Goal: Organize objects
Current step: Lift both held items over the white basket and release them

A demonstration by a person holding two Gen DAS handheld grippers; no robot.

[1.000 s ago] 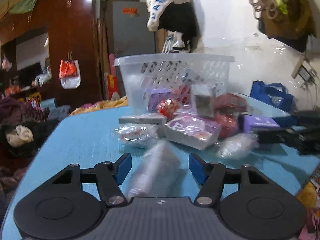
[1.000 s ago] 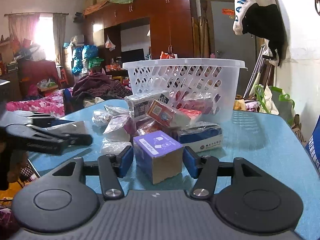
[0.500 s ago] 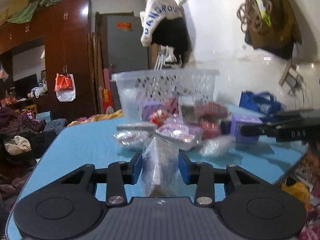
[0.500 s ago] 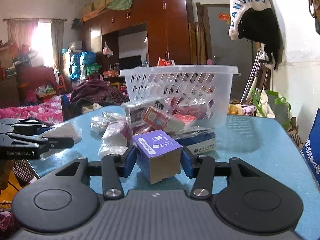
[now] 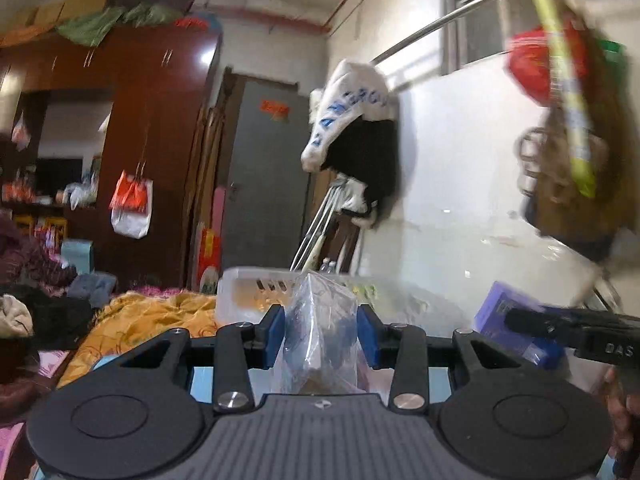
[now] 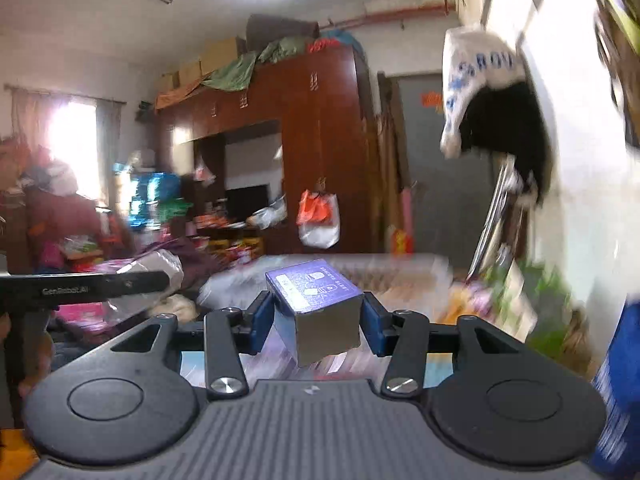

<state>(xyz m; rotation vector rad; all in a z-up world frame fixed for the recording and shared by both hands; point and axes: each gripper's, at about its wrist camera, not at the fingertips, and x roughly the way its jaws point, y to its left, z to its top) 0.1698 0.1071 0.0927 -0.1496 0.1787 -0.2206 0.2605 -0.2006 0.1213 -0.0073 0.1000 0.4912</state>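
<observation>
My left gripper (image 5: 322,334) is shut on a clear plastic packet (image 5: 320,336) and holds it up in the air, level with the rim of the white laundry basket (image 5: 256,284) just beyond. My right gripper (image 6: 318,320) is shut on a purple box (image 6: 320,304) and holds it raised above the blurred basket rim (image 6: 392,268). The purple box (image 5: 516,328) in the right gripper also shows at the right of the left wrist view. The left gripper with its packet (image 6: 152,276) shows at the left of the right wrist view.
A brown wardrobe (image 5: 132,152) and grey door (image 5: 264,184) stand behind. Clothes hang on the white wall (image 5: 356,140) at the right. Bags hang from a rail (image 5: 568,120). Piles of clothes lie at the left (image 5: 40,304). The table (image 5: 200,380) is mostly hidden below.
Both grippers closed on their items and lifted them off the table. The views rose and tilted up, so the pile on the table dropped out of sight and the basket sits low.
</observation>
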